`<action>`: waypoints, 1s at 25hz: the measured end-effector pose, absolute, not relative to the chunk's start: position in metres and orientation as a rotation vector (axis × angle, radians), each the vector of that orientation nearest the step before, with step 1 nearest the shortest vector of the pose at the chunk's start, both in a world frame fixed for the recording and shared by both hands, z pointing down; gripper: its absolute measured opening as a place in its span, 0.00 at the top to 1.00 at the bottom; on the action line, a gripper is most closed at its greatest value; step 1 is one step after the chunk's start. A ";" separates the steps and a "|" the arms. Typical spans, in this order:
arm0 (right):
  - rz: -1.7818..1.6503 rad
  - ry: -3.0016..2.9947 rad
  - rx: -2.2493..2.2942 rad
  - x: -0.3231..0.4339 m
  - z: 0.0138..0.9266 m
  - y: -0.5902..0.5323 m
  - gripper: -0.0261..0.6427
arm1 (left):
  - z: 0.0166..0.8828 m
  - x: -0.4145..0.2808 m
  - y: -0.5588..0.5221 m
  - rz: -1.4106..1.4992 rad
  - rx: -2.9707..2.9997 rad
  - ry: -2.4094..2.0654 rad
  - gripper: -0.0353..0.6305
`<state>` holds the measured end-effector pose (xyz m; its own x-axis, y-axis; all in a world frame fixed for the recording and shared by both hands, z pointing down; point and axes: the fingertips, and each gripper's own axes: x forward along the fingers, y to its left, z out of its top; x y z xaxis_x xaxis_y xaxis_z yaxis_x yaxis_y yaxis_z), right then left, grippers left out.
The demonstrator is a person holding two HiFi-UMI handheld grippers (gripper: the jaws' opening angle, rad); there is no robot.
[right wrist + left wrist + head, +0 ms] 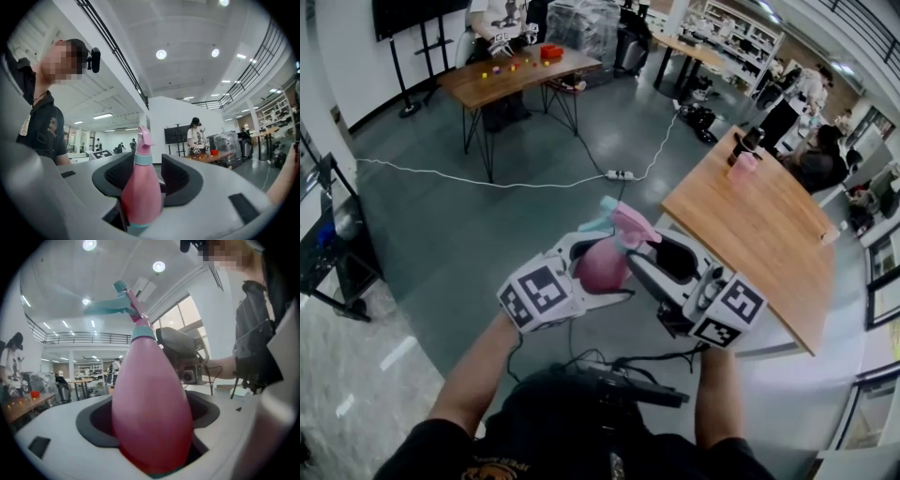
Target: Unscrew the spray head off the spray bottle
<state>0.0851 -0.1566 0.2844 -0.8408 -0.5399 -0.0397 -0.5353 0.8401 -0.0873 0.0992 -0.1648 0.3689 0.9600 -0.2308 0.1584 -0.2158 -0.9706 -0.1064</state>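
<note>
Clamped by the body in the left gripper point(150, 427) jaws, up in the air before the chest: pink spray bottle point(150, 399), spray head point(124, 301) still screwed on. Rightward, seemingly slack about that bottle in the right gripper point(147, 180) jaws; liable to slip on turning, or to twist the body out of the left grip. No readable brand or label, only square patterns on the marker cubes point(539, 295).

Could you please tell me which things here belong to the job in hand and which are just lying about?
For the job: spray bottle, its spray head, left gripper clamped on it, right gripper, jaws apart.

Lying about: wooden table, pink container, power strip, far table, coloured blocks.
</note>
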 end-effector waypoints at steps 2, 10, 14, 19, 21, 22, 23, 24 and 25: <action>-0.137 2.934 -0.931 0.087 0.287 -0.161 0.68 | 0.376 0.095 -0.180 -0.311 -2.986 0.493 0.31; -0.236 2.940 -1.039 0.080 0.296 -0.170 0.68 | 0.389 0.097 -0.201 -0.417 -2.914 0.717 0.31; -0.257 2.933 -1.052 0.079 0.300 -0.169 0.68 | 0.395 0.099 -0.201 -0.451 -2.898 0.757 0.31; -0.277 2.915 -1.130 0.082 0.304 -0.175 0.74 | 0.398 0.099 -0.199 -0.480 -2.862 0.762 0.31; -0.296 2.908 -1.136 0.082 0.305 -0.176 0.75 | 0.400 0.096 -0.200 -0.509 -2.834 0.795 0.31; -0.304 2.907 -1.135 0.082 0.305 -0.176 0.75 | 0.400 0.095 -0.201 -0.523 -2.818 0.811 0.31; -0.309 2.907 -1.131 0.082 0.306 -0.176 0.75 | 0.401 0.094 -0.201 -0.533 -2.807 0.823 0.31; -0.313 2.907 -1.127 0.081 0.306 -0.176 0.76 | 0.401 0.094 -0.201 -0.540 -2.801 0.830 0.31; -0.317 2.907 -1.123 0.081 0.306 -0.176 0.76 | 0.401 0.093 -0.202 -0.546 -2.798 0.835 0.31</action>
<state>0.0809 -0.1763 0.3065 -0.7427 -0.6665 0.0641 -0.6647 0.7223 -0.1910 0.0933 -0.2016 0.4014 0.7760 -0.5572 0.2956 -0.4945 -0.8283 -0.2633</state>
